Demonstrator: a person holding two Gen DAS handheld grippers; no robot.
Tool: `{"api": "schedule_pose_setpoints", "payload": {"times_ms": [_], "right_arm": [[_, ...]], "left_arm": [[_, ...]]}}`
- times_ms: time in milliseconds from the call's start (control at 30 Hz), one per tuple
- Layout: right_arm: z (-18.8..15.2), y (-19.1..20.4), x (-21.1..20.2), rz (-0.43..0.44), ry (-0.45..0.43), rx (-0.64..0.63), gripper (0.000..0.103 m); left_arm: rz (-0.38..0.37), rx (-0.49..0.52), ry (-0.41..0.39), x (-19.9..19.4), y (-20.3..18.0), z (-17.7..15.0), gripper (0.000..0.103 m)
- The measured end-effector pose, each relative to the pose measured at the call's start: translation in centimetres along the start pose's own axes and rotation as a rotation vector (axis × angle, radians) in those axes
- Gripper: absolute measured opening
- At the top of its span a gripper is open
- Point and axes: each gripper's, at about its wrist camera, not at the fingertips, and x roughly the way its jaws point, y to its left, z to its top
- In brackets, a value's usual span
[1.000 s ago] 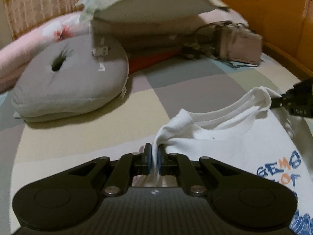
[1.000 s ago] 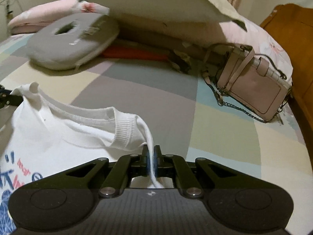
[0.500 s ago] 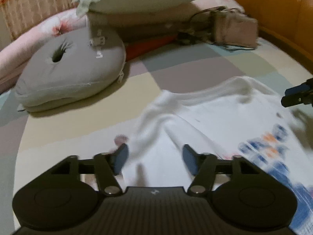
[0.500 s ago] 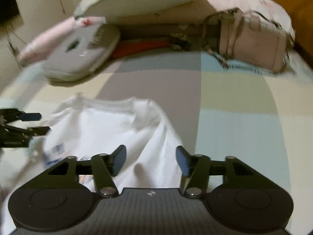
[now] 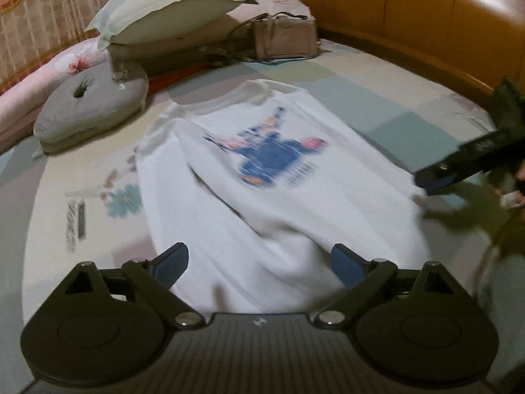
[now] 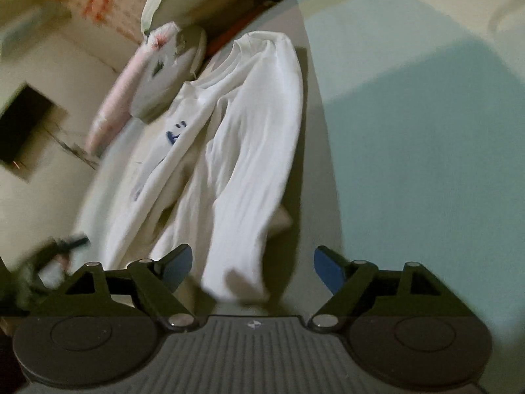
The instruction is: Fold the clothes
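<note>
So a second ago both grippers were pinched shut on the collar end of the white T-shirt (image 5: 269,203), and now they've let go and pulled back toward the hem, with the shirt dropped flat on the bed. The left gripper (image 5: 259,264) has its jaws spread wide, having just been opening, and the blue pads sit either side of the shirt's near edge without pressing on it, so nothing's actually held. Same deal with the right gripper (image 6: 252,262): jaws just opened wide, a loose bit of white fabric lying between the fingers but not touched by the pads. That view is tilted hard and blurry, so fine detail is a wash. In the left view the right gripper pokes in from the right edge, just beside the shirt's side. The shirt lies print side up, blue and orange graphic in the middle, collar pointing away toward the pillows, with some wrinkles running lengthwise. It's on the checked bedsheet (image 5: 377,105) in pale green, grey and cream. Past the collar there's a grey donut cushion (image 5: 92,108) on the left, a big pale pillow (image 5: 170,13) behind it, and a pinkish handbag (image 5: 285,39) near the wooden headboard (image 5: 410,16).
</note>
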Motion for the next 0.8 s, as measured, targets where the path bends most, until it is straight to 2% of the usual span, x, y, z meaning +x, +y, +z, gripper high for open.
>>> {"api": "schedule_pose_setpoints", "payload": {"times_ms": [67, 167, 300, 433, 500, 533, 633, 733, 767, 800], "right_arm": [[-0.5, -0.5, 0.0, 0.055, -0.028, 0.037, 0.097], [-0.5, -1.1, 0.4, 0.133, -0.055, 0.095, 0.099], [1.0, -0.3, 2.2, 0.167, -0.048, 0.082, 0.098], [1.5, -0.1, 3.5, 0.178, -0.044, 0.095, 0.095], [0.9, -0.1, 3.4, 0.176, -0.027, 0.097, 0.082], [0.3, -0.4, 3.1, 0.184, -0.022, 0.107, 0.08], [-0.9, -1.3, 2.5, 0.187, -0.047, 0.113, 0.06], [-0.7, -2.7, 3.4, 0.182, -0.074, 0.202, 0.024], [-0.6, -3.1, 3.8, 0.186, -0.078, 0.224, 0.007], [-0.5, -3.5, 4.2, 0.19, -0.082, 0.247, 0.007]], "left_arm": [[-0.009, -0.029, -0.001, -0.5, -1.2, -1.0, 0.094], [-0.028, -0.079, -0.003, -0.9, -2.2, -2.1, 0.094], [-0.05, -0.107, -0.006, -1.1, -3.0, -2.5, 0.094], [-0.021, -0.101, -0.018, -1.4, -3.1, -2.1, 0.094], [-0.028, -0.108, -0.034, -1.7, -3.0, -2.1, 0.094], [-0.036, -0.114, -0.038, -1.8, -3.0, -2.2, 0.094], [-0.059, -0.134, -0.042, -1.5, -2.9, -2.4, 0.094], [-0.066, -0.15, -0.04, -1.0, -3.1, -2.4, 0.094], [-0.072, -0.156, -0.041, -1.0, -3.2, -2.4, 0.094], [-0.078, -0.163, -0.042, -0.9, -3.2, -2.4, 0.094]]}}
